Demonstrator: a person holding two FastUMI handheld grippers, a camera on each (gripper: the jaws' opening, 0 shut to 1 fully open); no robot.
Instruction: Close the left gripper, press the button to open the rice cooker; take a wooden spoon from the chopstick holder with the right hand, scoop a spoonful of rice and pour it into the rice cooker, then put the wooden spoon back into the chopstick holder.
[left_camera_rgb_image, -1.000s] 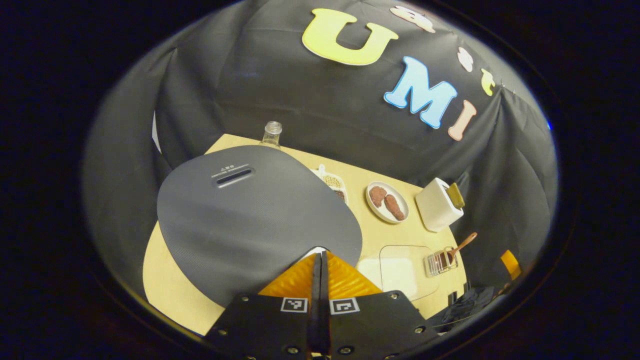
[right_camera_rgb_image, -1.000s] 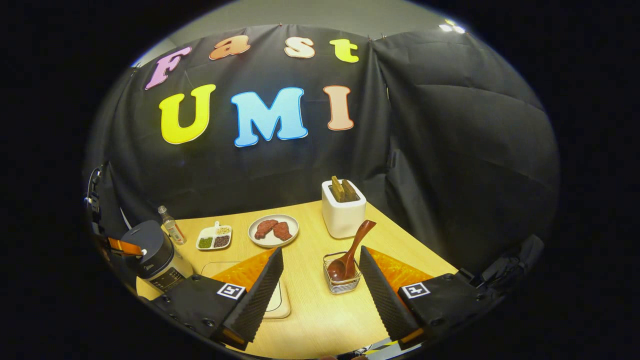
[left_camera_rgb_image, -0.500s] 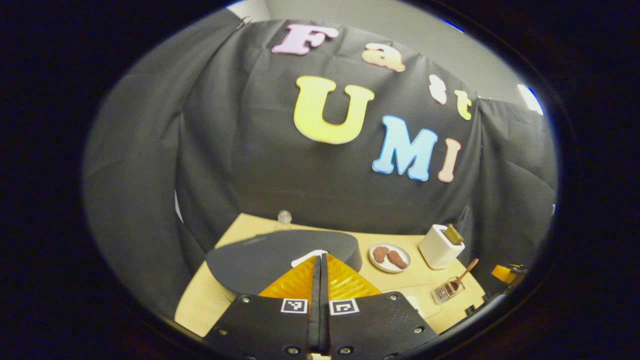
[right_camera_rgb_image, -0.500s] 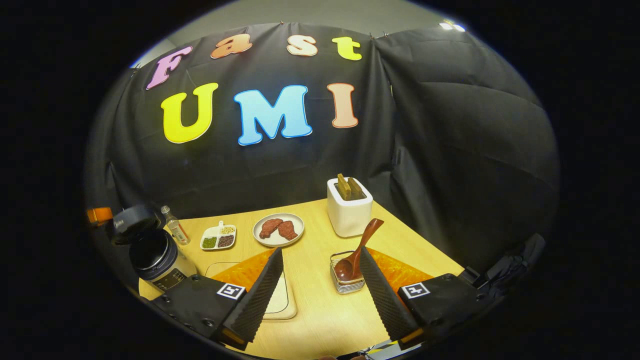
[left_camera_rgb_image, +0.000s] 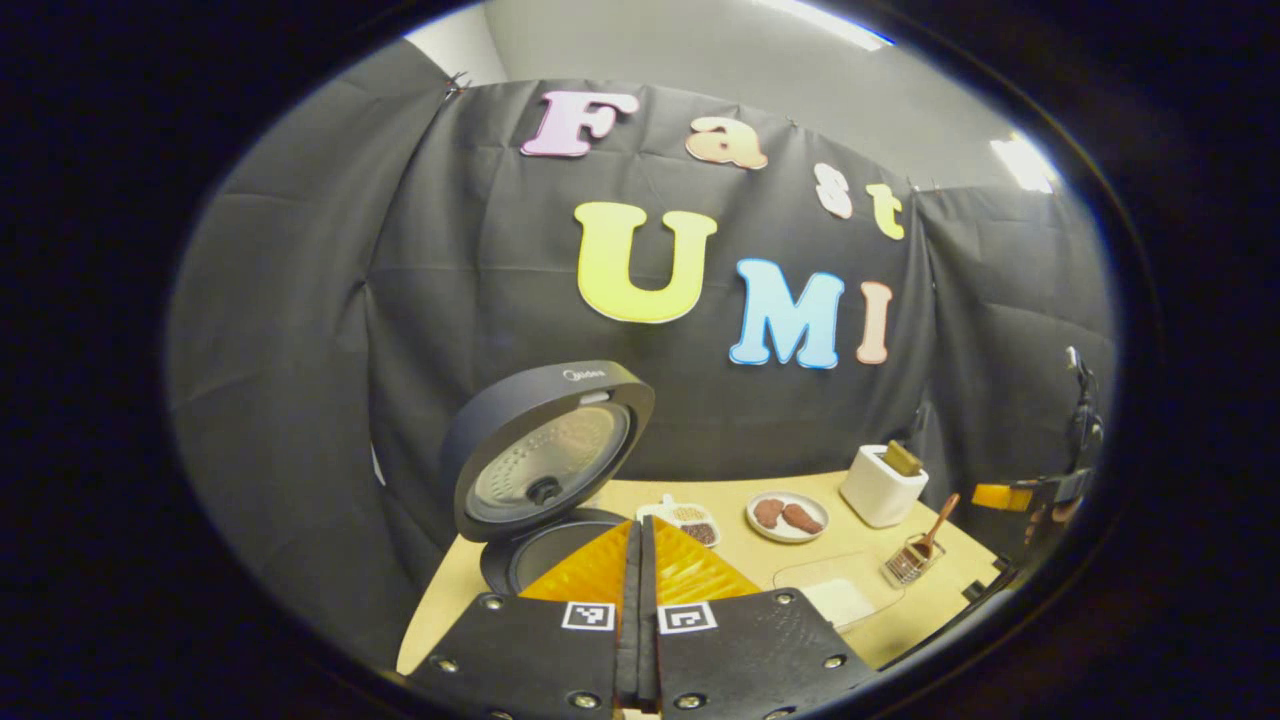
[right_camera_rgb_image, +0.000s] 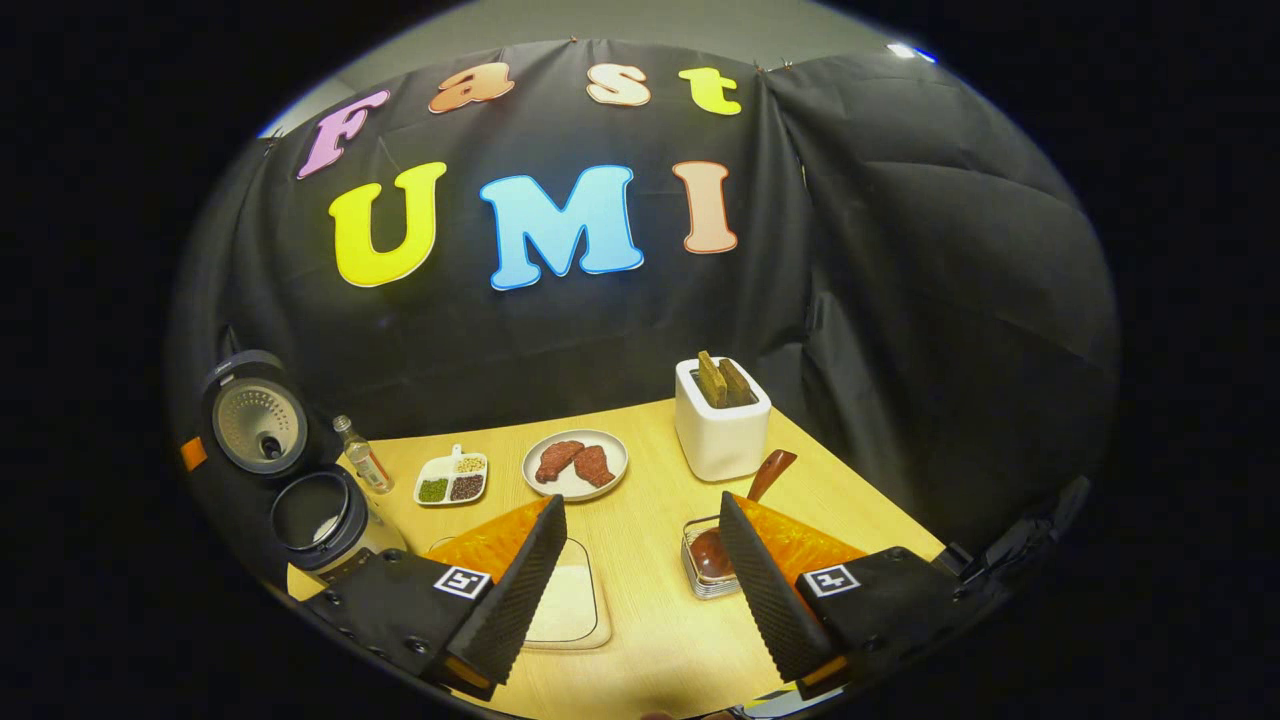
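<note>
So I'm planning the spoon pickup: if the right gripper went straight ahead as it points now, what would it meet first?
Probably bare table, with the plate of meat beyond; the wooden spoon sits right of that line, though depth is unclear.

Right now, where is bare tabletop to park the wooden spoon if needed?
Bare wood lies between the plate of meat and the chopstick holder, running toward the near edge between the right gripper fingers. It is crowded by the rice cooker, where the bottle and divided dish cluster.
</note>
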